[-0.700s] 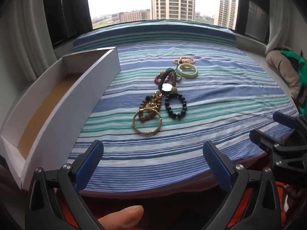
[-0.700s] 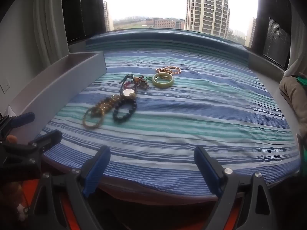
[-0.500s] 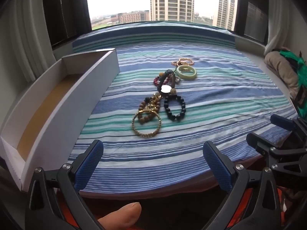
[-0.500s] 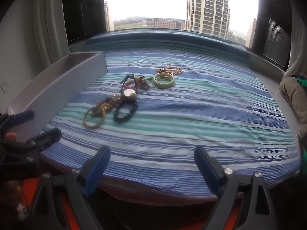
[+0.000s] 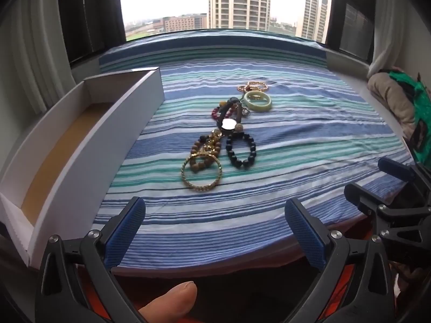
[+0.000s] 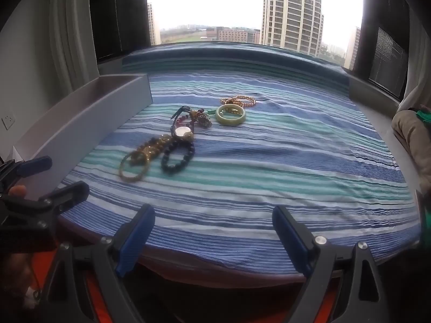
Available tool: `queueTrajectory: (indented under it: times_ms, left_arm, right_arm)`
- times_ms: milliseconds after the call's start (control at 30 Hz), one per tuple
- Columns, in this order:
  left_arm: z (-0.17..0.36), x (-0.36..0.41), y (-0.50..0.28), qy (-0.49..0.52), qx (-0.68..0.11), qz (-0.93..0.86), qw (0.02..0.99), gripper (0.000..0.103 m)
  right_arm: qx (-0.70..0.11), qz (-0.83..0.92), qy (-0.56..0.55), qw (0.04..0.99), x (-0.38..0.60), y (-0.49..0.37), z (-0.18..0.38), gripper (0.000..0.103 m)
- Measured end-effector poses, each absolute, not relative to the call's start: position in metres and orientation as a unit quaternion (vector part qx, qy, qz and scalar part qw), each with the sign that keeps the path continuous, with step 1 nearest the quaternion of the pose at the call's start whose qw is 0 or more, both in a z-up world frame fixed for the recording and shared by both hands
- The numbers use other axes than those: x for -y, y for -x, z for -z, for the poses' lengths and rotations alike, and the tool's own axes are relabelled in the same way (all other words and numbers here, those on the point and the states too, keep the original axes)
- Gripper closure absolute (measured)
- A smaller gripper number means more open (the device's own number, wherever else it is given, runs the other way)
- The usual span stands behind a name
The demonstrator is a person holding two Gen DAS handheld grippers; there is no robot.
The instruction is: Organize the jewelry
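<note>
**At the near edge of the bed: nothing sorted yet**

At the near edge of the striped sheet (image 5: 309,145) we hold both tools low and angled down. The left gripper (image 5: 215,231) has its jaws spread wide with nothing between them; its ribbed blue pads (image 5: 126,231) sit above bare cloth. The right gripper (image 6: 212,238) stands likewise wide and empty, short of the pile.

Farther out, all the jewelry lies in one loose line on the sheet. Nearest us is a twisted gold bangle (image 5: 201,171), rigid and round, overlapping a strand of brown wooden beads (image 5: 200,152). Just beside it lies a dark bead bracelet (image 5: 241,149), glossy and probably stretchy. Behind these, a watch (image 5: 229,123) with a pale round face and dark curved strap rests on a red bead string (image 5: 215,112). Beyond sits a smooth pale-green bangle (image 5: 257,101), thick and hard, touching a fine gold chain (image 5: 253,86).

Along the left edge stands a long white box (image 5: 89,150), open-topped, thin stiff walls, tan floor. We see nothing in it.

We judge the task not yet begun: every piece is left to move, and the tangled ones need separating.
</note>
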State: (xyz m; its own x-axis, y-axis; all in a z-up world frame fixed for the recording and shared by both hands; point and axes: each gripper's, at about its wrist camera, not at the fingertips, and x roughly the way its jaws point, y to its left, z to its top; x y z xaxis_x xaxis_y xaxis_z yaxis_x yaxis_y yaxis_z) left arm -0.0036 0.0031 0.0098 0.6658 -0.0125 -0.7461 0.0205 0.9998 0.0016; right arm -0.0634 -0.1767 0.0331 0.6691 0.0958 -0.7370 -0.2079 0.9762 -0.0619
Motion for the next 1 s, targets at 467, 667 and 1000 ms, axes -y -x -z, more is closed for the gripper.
queueTrajectory:
  times_ms: [467,667,1000]
  left_arm:
    - [-0.0085,-0.0116,0.0061,0.001,-0.407,-0.006,0.914,0.000]
    - [-0.0103,-0.0100,0.0067,-0.001,-0.405,-0.006,0.914,0.000]
    - [-0.0084,-0.0044,0.0090,-0.006,-0.409,0.001,0.912,0.000]
  right_arm:
    - [-0.383,-0.081,0.084,0.917,0.1739,0.0648,-0.0346,0.012]
    - [-0.379,-0.078,0.079,0.918,0.1755,0.0644,-0.0361,0.012]
    - [-0.378,-0.074,0.075,0.920,0.1788,0.0668,-0.0354,0.012]
